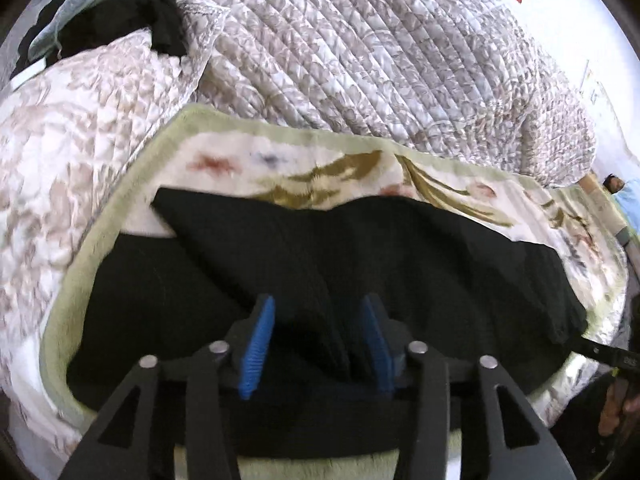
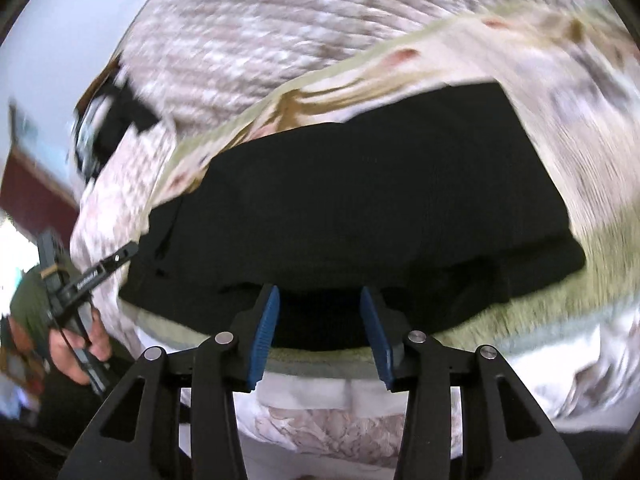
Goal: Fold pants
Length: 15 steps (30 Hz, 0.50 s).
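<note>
Black pants (image 1: 360,248) creases hard to discern, right view blurred

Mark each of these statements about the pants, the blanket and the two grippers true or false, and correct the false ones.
1. The pants are black. True.
2. The pants lie on bare wooden floor. False: they lie on a floral blanket with a pale green border.
3. The left gripper has its jaws apart, pads not pressing the cloth. True.
4. The right gripper is clamped shut on a white towel. False: its jaws stand apart over the near edge of the pants, with no towel in view.
5. A quilted floral cover lies beyond the blanket. True.
</note>
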Motion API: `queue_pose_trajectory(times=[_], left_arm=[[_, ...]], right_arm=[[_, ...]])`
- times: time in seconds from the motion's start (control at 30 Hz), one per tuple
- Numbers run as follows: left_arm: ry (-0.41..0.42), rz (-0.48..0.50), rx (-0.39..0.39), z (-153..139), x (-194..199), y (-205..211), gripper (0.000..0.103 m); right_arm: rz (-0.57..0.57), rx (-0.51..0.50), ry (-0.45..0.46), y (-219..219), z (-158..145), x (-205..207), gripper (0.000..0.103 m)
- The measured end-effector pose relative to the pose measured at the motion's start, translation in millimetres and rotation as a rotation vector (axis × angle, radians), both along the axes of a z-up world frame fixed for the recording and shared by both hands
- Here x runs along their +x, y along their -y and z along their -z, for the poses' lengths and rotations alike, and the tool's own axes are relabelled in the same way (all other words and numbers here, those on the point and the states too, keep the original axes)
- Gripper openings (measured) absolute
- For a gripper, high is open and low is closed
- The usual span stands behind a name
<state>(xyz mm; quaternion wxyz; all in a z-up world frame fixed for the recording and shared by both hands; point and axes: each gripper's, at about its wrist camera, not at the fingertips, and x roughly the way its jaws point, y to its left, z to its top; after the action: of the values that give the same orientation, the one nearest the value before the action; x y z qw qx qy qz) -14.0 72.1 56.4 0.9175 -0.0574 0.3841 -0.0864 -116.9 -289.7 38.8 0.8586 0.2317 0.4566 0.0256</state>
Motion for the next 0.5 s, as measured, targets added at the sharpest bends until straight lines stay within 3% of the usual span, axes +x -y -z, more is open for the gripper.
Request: queue_pose_trajectory(times=[0.13, 0.27, 0.33, 0.37, 0.4, 0.43, 0.5], left_arm=[[-0.007, -0.028, 0.129, 16, 32, 16, 0.051], [-0.052, -0.067, 0.146, 39, 50, 18, 0.051], [-0.032, -0.066, 0.184, 43, 48, 22, 0.051], [-0.019, -0.065, 0.215, 44, 46, 25, 0.043], [-0.009, -0.067, 0.234, 44, 44, 27, 0.019], [-0.002, -0.068, 0.241, 44, 42, 26, 0.009], [0.013, -0.097, 0.215, 41, 37, 17, 0.003]], right_arm=[[0.123, 0.023, 0.008, 18, -1, -11, 0.044], [0.228, 0.021, 0.02, 38, -5, -13, 0.043], [0.26, 0.014, 0.026, 43, -6, -9, 0.043], [0.287, 0.024, 0.025, 47, -4, -7, 0.043], [0.306, 0.04, 0.019, 49, -2, -4, 0.043], [0.314, 0.046, 0.017, 49, 1, -2, 0.043], [0.313, 0.032, 0.029, 47, 2, 1, 0.043]])
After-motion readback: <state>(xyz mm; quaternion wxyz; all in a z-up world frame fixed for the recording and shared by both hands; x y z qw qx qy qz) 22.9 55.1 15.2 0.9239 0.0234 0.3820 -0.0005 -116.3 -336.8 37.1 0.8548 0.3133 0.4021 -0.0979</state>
